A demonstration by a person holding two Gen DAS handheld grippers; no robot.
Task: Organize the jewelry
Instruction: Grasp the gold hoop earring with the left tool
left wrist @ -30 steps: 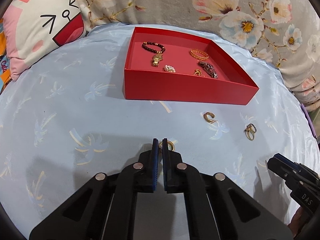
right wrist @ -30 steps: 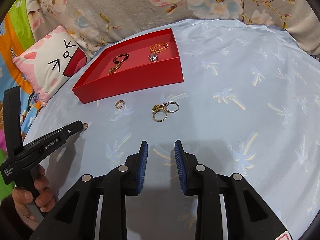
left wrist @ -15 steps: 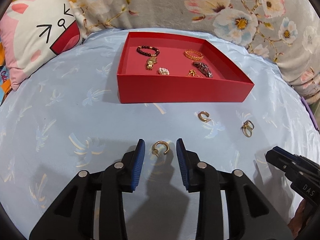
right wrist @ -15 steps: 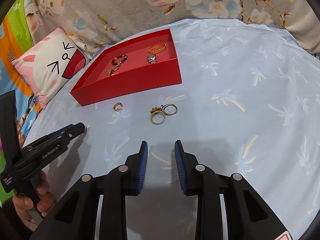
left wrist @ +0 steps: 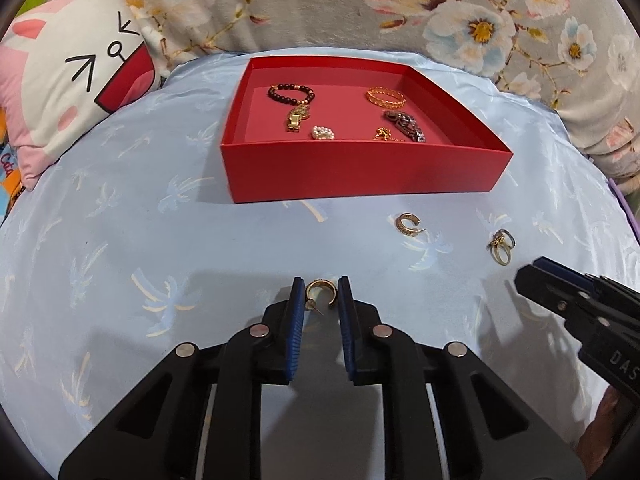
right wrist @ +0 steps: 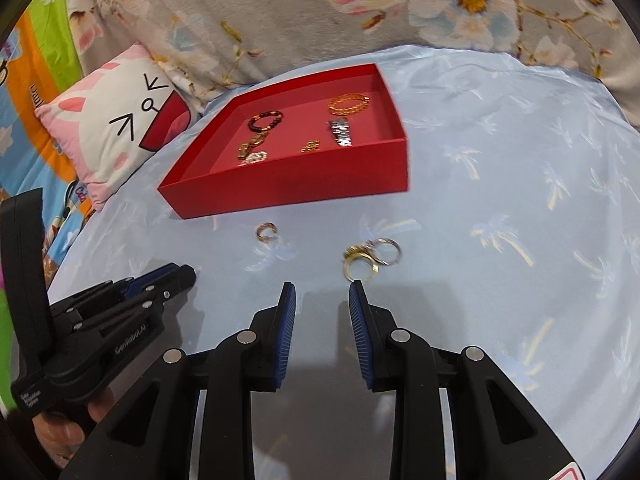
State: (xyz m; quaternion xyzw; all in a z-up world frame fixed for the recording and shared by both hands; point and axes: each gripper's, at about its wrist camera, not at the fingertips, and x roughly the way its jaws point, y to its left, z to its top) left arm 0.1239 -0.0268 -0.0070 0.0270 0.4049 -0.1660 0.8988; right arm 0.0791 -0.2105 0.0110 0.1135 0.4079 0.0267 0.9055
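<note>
The left gripper (left wrist: 320, 292) is closing around a gold hoop earring (left wrist: 321, 293) that lies on the pale blue sheet (left wrist: 120, 248); the earring sits between the blue pads, which look just short of pressing on it. The right gripper (right wrist: 322, 294) is partly open with nothing between its fingers, and a cluster of rings (right wrist: 370, 258) lies on the sheet just ahead of its right fingertip. A second gold hoop earring (left wrist: 408, 225) rests on the sheet between the grippers and the red tray (left wrist: 360, 176). Inside the tray lie a dark bead bracelet (left wrist: 290, 93), a gold bangle (left wrist: 386, 98) and several smaller pieces.
</note>
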